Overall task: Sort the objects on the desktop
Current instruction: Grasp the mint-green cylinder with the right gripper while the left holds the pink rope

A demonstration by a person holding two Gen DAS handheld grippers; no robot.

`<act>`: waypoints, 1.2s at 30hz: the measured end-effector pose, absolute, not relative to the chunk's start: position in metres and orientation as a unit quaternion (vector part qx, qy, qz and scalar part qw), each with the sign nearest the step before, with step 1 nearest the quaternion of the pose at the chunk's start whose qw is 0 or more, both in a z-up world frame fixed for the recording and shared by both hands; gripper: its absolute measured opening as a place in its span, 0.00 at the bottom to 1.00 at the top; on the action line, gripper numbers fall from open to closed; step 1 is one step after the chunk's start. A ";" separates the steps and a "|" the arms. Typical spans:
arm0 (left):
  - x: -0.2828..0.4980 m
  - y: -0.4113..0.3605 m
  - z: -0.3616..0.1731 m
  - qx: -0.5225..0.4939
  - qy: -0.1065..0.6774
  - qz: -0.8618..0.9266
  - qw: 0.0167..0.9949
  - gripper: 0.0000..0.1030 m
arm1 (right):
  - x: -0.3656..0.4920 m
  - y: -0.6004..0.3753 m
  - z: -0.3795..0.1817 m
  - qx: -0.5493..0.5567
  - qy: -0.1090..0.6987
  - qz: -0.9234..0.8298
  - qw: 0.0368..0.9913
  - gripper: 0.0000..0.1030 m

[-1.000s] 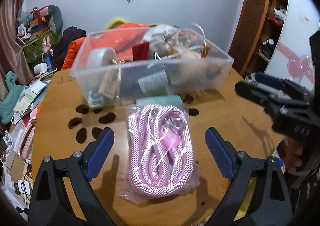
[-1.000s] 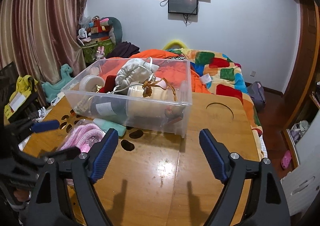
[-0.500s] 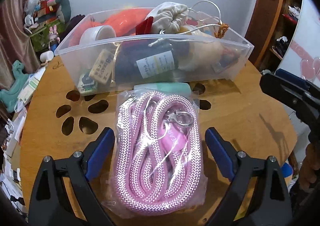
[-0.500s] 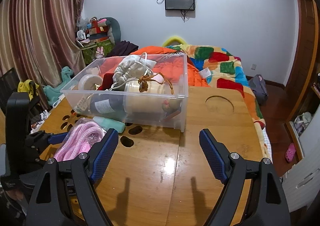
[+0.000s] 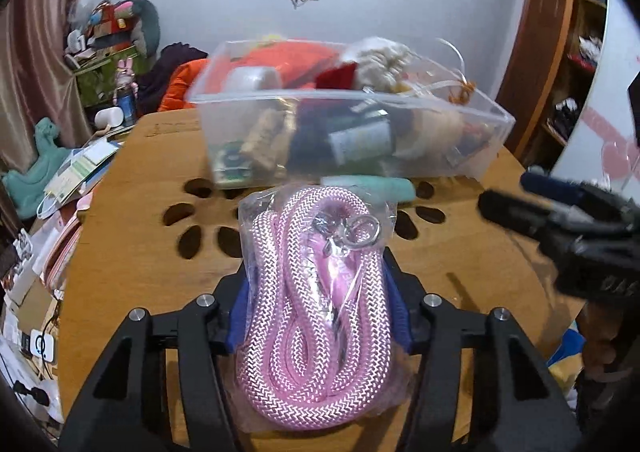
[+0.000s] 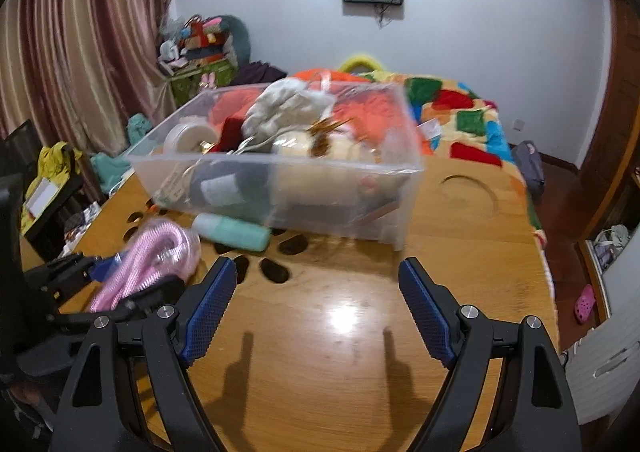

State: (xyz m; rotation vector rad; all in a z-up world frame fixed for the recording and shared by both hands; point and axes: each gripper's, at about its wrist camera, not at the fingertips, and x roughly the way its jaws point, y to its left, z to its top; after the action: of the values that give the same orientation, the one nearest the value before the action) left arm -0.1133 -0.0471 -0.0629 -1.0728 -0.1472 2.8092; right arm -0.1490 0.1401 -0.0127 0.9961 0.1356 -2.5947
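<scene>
Left gripper (image 5: 318,316) clamps the bagged pink rope (image 5: 316,304) — no label legible — while right gripper (image 6: 318,312) gapes wide.

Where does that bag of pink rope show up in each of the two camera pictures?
Left wrist view: the bag of pink rope fills the lower centre, clamped by the left hand-held gripper.
Right wrist view: it sits at the left edge, beside the open right hand-held gripper.
Shared landmark: the clear plastic bin behind it.
</scene>
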 end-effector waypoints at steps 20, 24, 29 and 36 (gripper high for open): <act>-0.102 -0.124 -0.043 -0.299 -0.091 0.949 0.031 0.54 | -0.194 0.045 -0.043 0.419 0.041 -0.895 0.145 0.78; -0.103 -0.125 -0.043 -0.296 -0.094 0.950 0.037 0.54 | -0.198 0.036 -0.046 0.415 0.055 -0.900 0.124 0.77; -0.104 -0.122 -0.043 -0.297 -0.094 0.950 0.038 0.54 | -0.198 0.035 -0.048 0.418 0.064 -0.898 0.127 0.69; -0.101 -0.115 -0.037 -0.294 -0.083 0.951 0.039 0.54 | -0.185 0.044 -0.042 0.401 0.062 -0.903 0.145 0.69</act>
State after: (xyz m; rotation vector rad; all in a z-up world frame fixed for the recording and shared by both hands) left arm -0.1008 -0.1149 -0.0367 -0.9021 -0.2532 2.9176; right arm -0.1853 0.0437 -0.0424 1.1538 0.1780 -2.5996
